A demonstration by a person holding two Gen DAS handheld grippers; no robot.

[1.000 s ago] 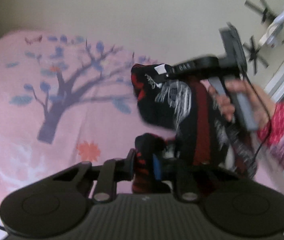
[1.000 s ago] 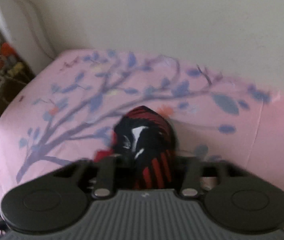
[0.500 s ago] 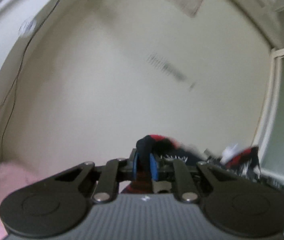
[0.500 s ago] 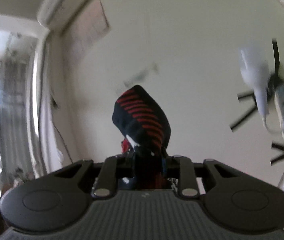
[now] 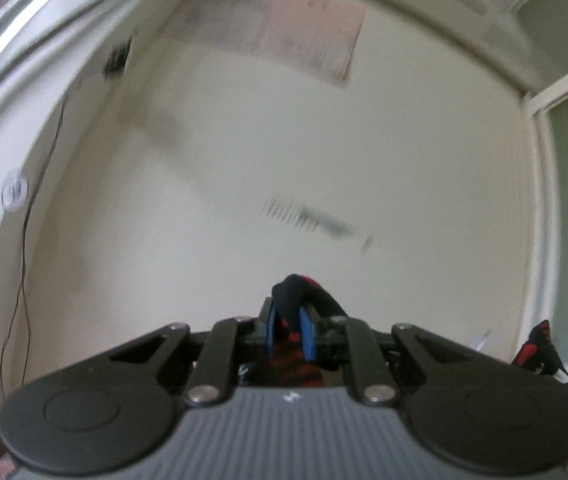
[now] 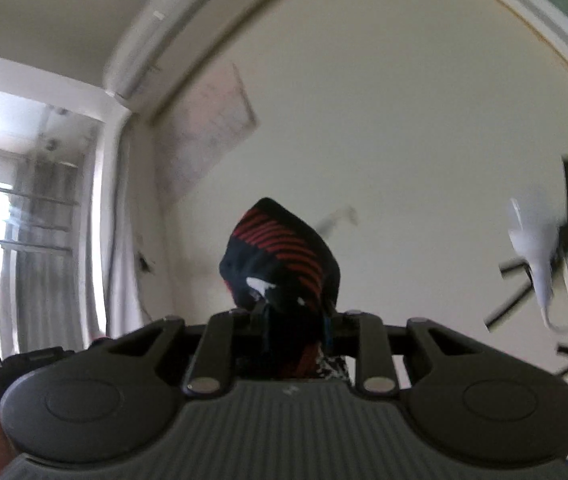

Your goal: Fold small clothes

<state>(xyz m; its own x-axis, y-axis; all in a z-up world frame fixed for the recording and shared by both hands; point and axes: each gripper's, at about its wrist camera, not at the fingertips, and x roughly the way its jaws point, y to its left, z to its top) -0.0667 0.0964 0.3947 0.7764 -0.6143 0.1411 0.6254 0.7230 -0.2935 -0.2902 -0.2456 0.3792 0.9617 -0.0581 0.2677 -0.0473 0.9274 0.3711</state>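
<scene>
The garment [image 6: 279,264] is dark with red stripes and white marks. It is held aloft, bunched, one fold pinched in each hand-held gripper, against the wall.

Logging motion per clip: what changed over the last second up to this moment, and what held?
Both tongs swung upward: the pink bedspread filling both views a second ago is gone, and both now face the cream wall. The black-and-red garment rose with them. Nothing was released: the left tongs and right tongs stay shut on its fabric. The wall fan appears in the right wrist view.
</scene>
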